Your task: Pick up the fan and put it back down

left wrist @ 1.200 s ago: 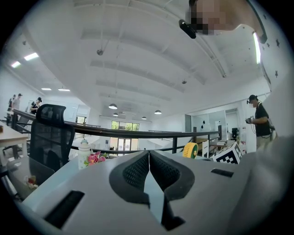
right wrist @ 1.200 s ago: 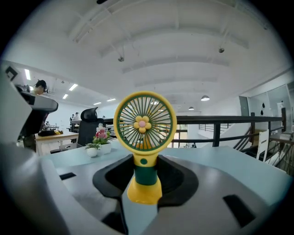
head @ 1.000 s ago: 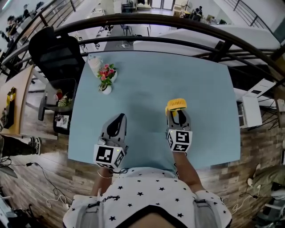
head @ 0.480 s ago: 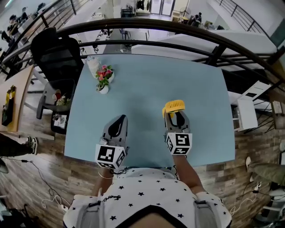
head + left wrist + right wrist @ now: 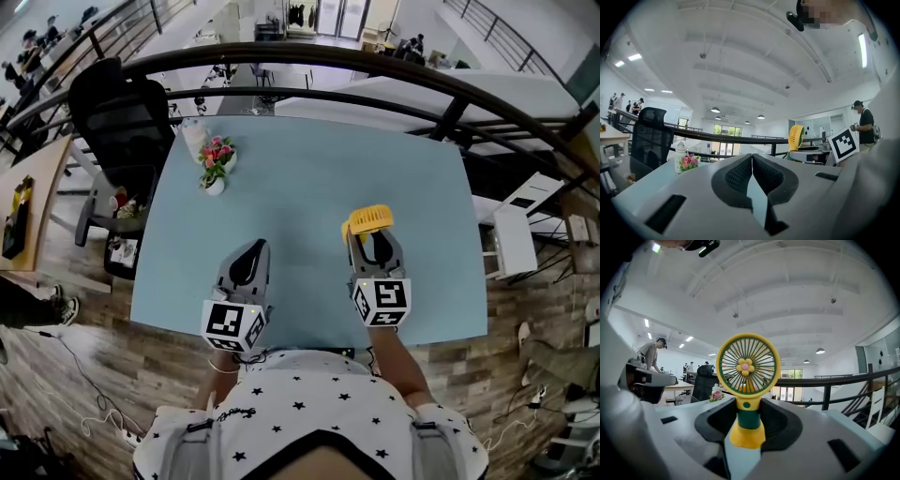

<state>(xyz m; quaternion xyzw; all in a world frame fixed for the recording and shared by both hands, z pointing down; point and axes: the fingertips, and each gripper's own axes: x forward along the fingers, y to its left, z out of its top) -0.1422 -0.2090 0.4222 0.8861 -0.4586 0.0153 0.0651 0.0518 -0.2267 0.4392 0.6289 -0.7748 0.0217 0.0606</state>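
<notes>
A small yellow fan (image 5: 370, 221) with a green stem and a flower at its hub stands upright between the jaws of my right gripper (image 5: 367, 239), over the right half of the light blue table (image 5: 309, 178). In the right gripper view the fan (image 5: 747, 364) faces the camera, and my right gripper (image 5: 748, 420) is shut on its green stem just above the yellow base. My left gripper (image 5: 249, 253) hovers over the table's near left part. Its pads meet with nothing between them (image 5: 752, 161). The fan (image 5: 795, 137) shows edge-on to its right.
A small pot of pink flowers (image 5: 217, 164) and a white bottle (image 5: 195, 136) stand at the table's far left. A black office chair (image 5: 117, 112) is beyond the left edge. A dark railing (image 5: 375, 56) curves behind the table. Desks and people fill the background.
My right gripper has risen a little with the fan held in it. The left gripper has shifted slightly and stays shut.
</notes>
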